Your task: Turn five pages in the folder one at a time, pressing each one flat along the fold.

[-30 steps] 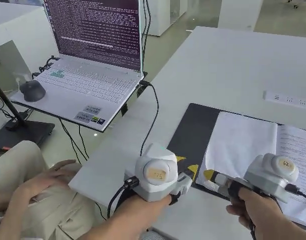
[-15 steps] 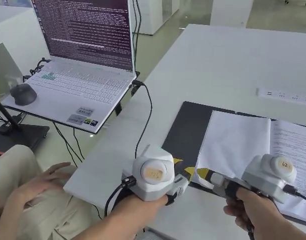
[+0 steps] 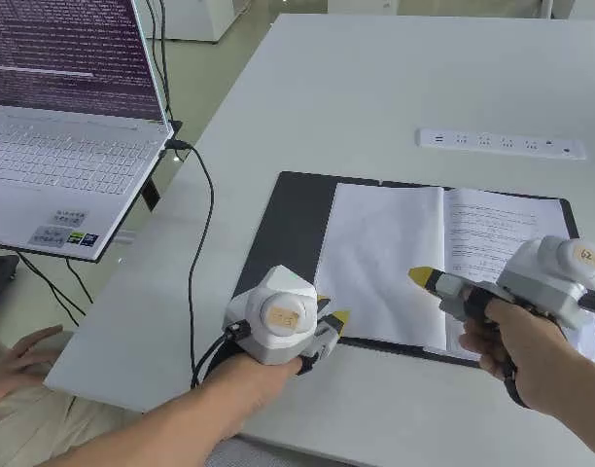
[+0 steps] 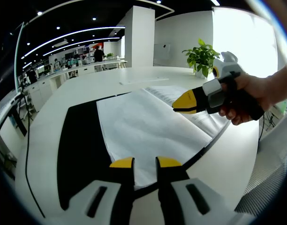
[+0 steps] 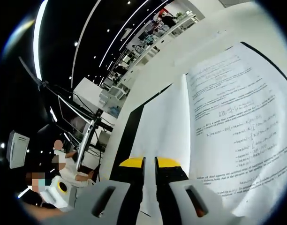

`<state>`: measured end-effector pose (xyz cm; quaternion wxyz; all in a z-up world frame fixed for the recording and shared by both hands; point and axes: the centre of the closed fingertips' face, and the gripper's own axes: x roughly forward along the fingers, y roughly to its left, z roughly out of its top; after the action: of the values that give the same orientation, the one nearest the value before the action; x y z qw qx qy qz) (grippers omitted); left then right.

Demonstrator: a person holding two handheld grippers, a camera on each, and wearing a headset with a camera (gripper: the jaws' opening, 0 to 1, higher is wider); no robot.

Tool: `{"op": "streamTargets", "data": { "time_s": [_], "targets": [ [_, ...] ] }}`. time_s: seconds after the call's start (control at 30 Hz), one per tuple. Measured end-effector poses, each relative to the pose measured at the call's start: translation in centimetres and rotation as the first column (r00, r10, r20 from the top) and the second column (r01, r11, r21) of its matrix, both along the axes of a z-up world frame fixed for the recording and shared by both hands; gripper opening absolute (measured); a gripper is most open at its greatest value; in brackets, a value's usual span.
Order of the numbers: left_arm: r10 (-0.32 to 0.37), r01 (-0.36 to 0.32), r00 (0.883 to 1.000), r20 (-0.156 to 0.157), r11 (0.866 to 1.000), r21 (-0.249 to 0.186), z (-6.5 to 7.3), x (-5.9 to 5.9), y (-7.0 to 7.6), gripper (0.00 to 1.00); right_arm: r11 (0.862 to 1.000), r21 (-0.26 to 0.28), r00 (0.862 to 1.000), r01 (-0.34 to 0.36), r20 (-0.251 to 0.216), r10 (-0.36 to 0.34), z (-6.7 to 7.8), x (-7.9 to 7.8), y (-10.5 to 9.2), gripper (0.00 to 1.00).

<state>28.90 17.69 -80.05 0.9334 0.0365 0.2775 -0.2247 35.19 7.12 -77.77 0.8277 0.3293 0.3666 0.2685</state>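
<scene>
— Lifted and swung inward since a second ago: the white, yellow-tipped right gripper [image 3: 422,277], off the near corner of the blank white left-hand page [image 3: 380,253] and now hanging over it, close to the fold [image 3: 443,255]. Leftward slide of everything else: just the headset turning.

— Jaws?

— Nearly closed, a thin slit, nothing between. Same for the matching left gripper [image 3: 332,317]: narrow, empty, parked at the near left edge of the open black folder [image 3: 288,219].

— Meaning for the task?

— Probably lining up to press along the fold, or to reach across for the printed right-hand page [image 3: 492,233]. Hard to say which.

— Anything extra from the gripper views?

— From the left one, seemingly clear air under the right gripper's tips, so no contact with paper yet. From the right one, lines of formulas on the printed sheet. From the head view, a white power strip [image 3: 500,144] beyond the folder and a silver laptop [image 3: 54,146] off to the left.
</scene>
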Motion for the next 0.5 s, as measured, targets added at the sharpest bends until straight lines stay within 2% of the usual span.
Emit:
{"op": "streamTargets", "data": {
  "time_s": [0.13,0.23,0.33,0.5],
  "targets": [
    [0.021,-0.021,1.000,-0.016,0.999,0.030,-1.2,0.5,-0.1,0.17,1.000,-0.003,1.000,0.012,0.008,-0.012,0.3,2.1,-1.3,0.07],
    [0.037,-0.035,0.999,-0.031,0.999,0.037,-1.9,0.2,-0.1,0.17,1.000,-0.003,1.000,0.011,0.015,-0.011,0.5,3.1,-1.6,0.07],
    [0.064,-0.063,0.998,-0.014,0.998,0.021,-1.9,0.0,0.2,0.17,1.000,0.010,1.000,0.020,0.008,-0.020,0.4,4.2,-1.8,0.07],
    [0.071,-0.071,0.997,0.002,0.997,0.024,-1.8,-0.1,0.2,0.16,0.999,0.039,0.999,0.013,-0.039,-0.011,-0.9,5.4,-1.3,0.07]
  ]
}}
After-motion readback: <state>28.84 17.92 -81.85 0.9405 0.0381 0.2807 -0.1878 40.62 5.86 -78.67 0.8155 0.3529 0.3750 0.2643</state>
